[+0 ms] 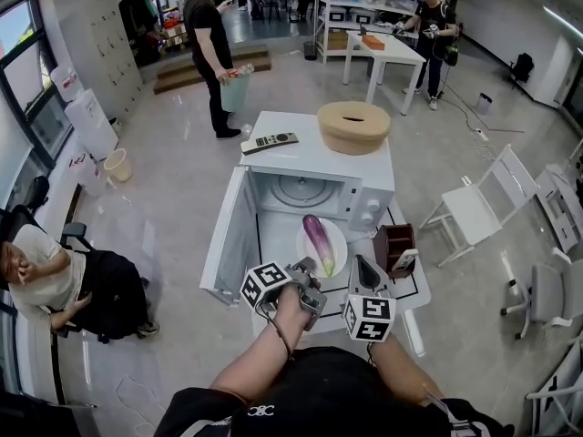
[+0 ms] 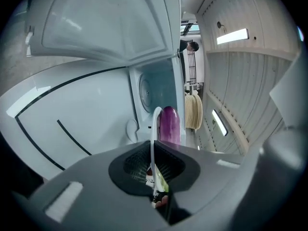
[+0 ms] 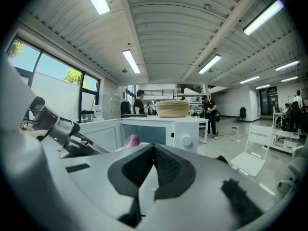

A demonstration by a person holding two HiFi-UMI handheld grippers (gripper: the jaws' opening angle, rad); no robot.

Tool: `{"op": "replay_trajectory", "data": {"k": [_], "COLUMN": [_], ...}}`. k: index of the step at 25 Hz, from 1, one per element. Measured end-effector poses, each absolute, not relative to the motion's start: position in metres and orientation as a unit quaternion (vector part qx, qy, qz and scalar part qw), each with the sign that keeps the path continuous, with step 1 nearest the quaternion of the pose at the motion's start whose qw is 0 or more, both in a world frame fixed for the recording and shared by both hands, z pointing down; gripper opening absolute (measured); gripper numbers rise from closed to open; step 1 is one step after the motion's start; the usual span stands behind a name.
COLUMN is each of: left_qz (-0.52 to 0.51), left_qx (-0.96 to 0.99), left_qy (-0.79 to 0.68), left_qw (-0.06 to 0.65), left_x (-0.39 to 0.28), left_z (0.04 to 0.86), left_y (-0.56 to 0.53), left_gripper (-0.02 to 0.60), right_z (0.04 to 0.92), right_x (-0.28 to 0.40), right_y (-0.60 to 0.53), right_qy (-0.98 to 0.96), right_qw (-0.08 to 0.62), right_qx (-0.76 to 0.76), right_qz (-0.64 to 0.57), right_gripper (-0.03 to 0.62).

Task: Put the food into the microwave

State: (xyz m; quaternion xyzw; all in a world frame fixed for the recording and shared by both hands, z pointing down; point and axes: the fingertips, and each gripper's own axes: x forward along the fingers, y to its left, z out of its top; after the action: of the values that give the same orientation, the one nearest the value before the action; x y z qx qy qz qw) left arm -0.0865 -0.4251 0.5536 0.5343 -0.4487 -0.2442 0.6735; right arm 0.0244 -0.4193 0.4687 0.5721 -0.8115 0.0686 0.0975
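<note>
A purple eggplant (image 1: 319, 242) lies on a white plate (image 1: 335, 235) held just in front of the open white microwave (image 1: 364, 194), whose door (image 1: 232, 239) swings out to the left. My left gripper (image 1: 305, 269) is shut on the plate's near rim. In the left gripper view the rim (image 2: 154, 129) runs edge-on between the jaws of the left gripper (image 2: 155, 147), with the eggplant (image 2: 169, 124) and the microwave cavity (image 2: 154, 88) beyond. My right gripper (image 1: 363, 264) hovers beside the plate's right edge. In its own view the right gripper (image 3: 153, 148) looks shut and empty, the eggplant (image 3: 131, 140) to its left.
A woven basket (image 1: 353, 126) and a remote control (image 1: 270, 141) sit on top of the microwave. A brown holder (image 1: 396, 244) stands on the white table (image 1: 414, 289) to the right. A white chair (image 1: 474, 208) is further right, a person (image 1: 211, 53) stands behind, another sits at left (image 1: 46, 271).
</note>
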Motion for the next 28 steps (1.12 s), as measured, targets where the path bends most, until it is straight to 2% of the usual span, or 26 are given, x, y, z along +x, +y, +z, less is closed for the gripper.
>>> {"op": "replay_trajectory", "data": {"k": [14, 28], "left_qz": [-0.245, -0.268], "left_qx": [0.517, 0.505], "left_qy": [-0.464, -0.496], "left_qw": [0.676, 0.653], "left_x": [-0.102, -0.107], "left_z": [0.573, 0.568], "left_y": [-0.471, -0.517], "left_gripper": [0.025, 0.026], "right_z": [0.493, 0.489], "right_x": [0.006, 0.032], "right_y": [-0.447, -0.478], "right_qy": [-0.814, -0.816], "right_qw": [0.109, 0.104], "right_qx": [0.562, 0.558], "right_qz": [0.097, 0.108], "right_gripper": [0.008, 0.008]}}
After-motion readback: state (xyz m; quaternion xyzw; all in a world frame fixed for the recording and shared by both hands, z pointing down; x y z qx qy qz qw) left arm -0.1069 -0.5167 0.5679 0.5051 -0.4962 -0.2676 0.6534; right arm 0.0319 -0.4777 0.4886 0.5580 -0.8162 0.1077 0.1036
